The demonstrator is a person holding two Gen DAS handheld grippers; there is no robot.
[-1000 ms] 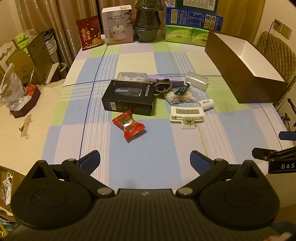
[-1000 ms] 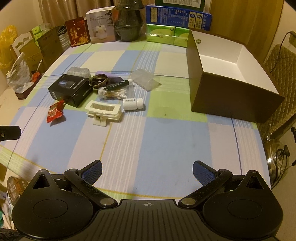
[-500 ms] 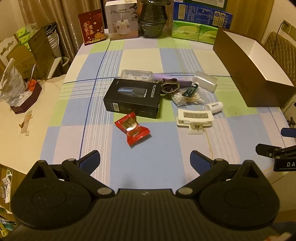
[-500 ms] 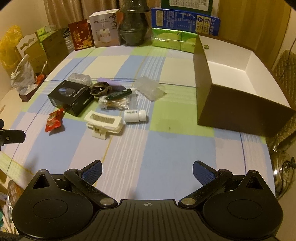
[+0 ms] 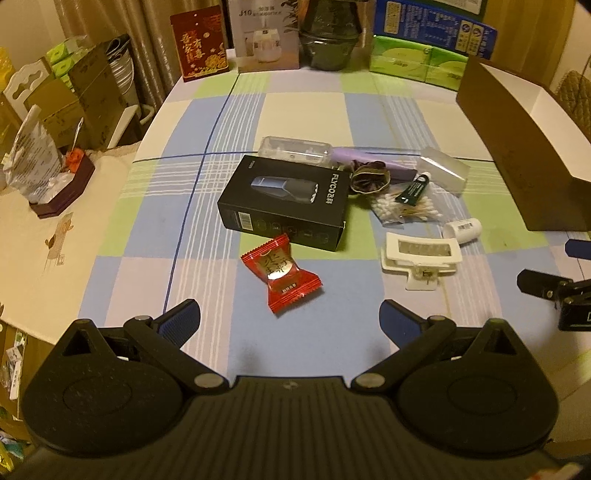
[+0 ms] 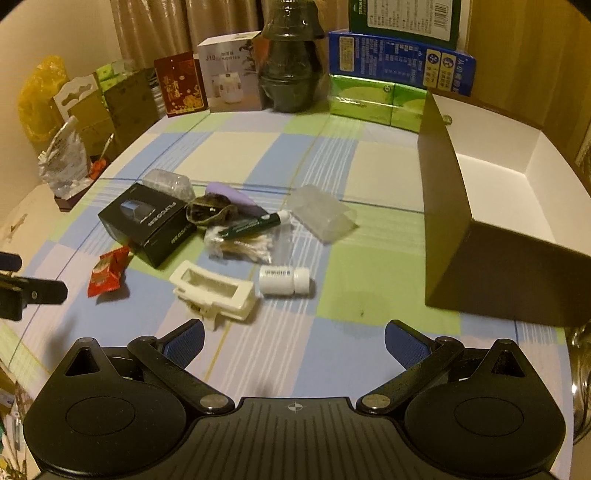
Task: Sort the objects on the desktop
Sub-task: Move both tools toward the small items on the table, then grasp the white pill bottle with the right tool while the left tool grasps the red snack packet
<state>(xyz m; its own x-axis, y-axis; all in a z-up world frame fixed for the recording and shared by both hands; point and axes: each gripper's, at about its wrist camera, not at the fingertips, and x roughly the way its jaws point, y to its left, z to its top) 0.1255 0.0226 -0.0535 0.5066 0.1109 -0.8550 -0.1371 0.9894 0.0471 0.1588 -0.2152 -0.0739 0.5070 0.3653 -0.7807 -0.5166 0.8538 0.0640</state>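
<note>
Place: a home dining room.
Table: checked cloth in blue, green and cream.
Behind table: curtains, stacked tissue packs, a humidifier box.
Right of table: quilted chair.

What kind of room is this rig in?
Most likely a home dining or living room. A checked tablecloth covers the table, curtains hang behind it, and tissue packs and a humidifier box stand along the far edge. Both grippers are open.

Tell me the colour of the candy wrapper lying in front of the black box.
Red with a gold centre; the candy wrapper shows best in the left wrist view.
</note>
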